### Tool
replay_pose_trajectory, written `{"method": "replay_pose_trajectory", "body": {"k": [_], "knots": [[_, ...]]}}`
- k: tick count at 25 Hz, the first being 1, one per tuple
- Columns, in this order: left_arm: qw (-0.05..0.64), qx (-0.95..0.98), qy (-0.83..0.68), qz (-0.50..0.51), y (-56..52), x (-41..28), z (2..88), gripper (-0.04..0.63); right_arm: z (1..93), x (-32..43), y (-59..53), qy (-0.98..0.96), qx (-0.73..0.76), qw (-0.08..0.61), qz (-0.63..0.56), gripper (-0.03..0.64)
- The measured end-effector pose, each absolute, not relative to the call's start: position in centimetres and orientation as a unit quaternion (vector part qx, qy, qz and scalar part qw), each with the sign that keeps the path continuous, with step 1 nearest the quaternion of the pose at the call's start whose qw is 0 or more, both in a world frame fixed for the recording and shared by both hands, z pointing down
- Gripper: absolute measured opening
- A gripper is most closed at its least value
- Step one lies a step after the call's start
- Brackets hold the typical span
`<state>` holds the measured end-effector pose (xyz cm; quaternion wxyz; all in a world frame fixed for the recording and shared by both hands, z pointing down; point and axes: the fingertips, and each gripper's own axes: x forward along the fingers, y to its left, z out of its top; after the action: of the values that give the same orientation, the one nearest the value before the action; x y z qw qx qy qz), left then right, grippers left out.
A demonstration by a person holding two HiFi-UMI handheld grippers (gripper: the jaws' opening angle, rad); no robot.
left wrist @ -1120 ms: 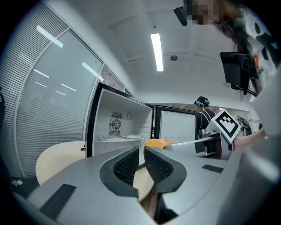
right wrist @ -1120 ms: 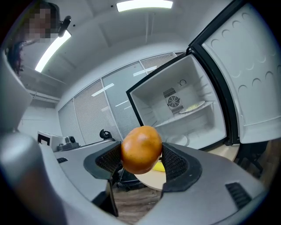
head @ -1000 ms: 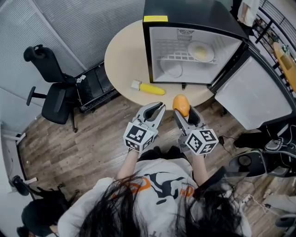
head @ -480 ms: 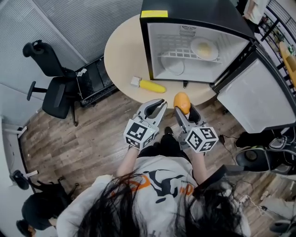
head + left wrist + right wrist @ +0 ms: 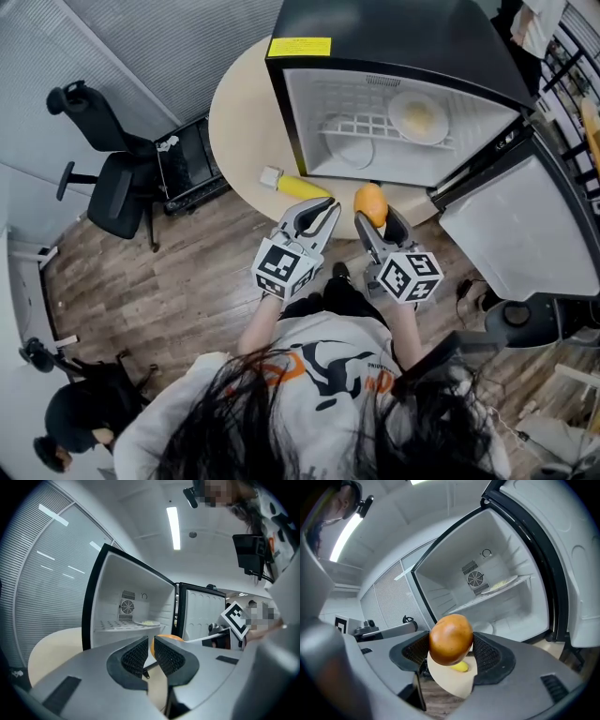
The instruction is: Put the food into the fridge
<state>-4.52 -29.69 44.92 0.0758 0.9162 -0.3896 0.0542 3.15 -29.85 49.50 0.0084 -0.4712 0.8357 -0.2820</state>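
My right gripper (image 5: 375,217) (image 5: 452,649) is shut on an orange mango (image 5: 370,203) (image 5: 450,639), held just in front of the open fridge (image 5: 394,112) at the table's near edge. The fridge's wire shelf carries a plate of pale food (image 5: 418,116) (image 5: 501,585). My left gripper (image 5: 319,214) (image 5: 151,653) is beside it, jaws nearly together and holding nothing. A yellow corn cob (image 5: 296,187) (image 5: 460,666) lies on the round table (image 5: 239,112), just beyond the left gripper. The mango (image 5: 164,638) shows past the left jaws.
The fridge door (image 5: 511,239) swings open to the right. A black office chair (image 5: 108,178) stands left of the table, with a black unit (image 5: 192,159) between them. The floor is wood. A white round dish (image 5: 354,150) sits on the fridge floor.
Both grippers have come closer to the fridge, the mango still in the right one. The fridge looms larger in the head view.
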Motion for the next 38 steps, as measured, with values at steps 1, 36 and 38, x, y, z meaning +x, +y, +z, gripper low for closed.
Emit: {"method": "replay_pose_trajectory", "body": {"k": [1, 36, 38], "knots": [[0.077, 0.916, -0.389, 0.056, -30.1, -4.3, 45.1, 0.035, 49.8, 3.3, -30.4, 0.835, -0.471, 0.007, -0.284, 0.299], [0.108, 0.910, -0.391, 0.091, -35.7, -3.6, 49.7, 0.035, 59.9, 1.3, -47.7, 0.859, -0.447, -0.098, -0.229, 0.299], [0.108, 0.909, -0.392, 0.092, -35.7, -3.7, 49.7, 0.035, 60.5, 1.3, -48.0, 0.857, -0.450, -0.110, -0.226, 0.299]]}}
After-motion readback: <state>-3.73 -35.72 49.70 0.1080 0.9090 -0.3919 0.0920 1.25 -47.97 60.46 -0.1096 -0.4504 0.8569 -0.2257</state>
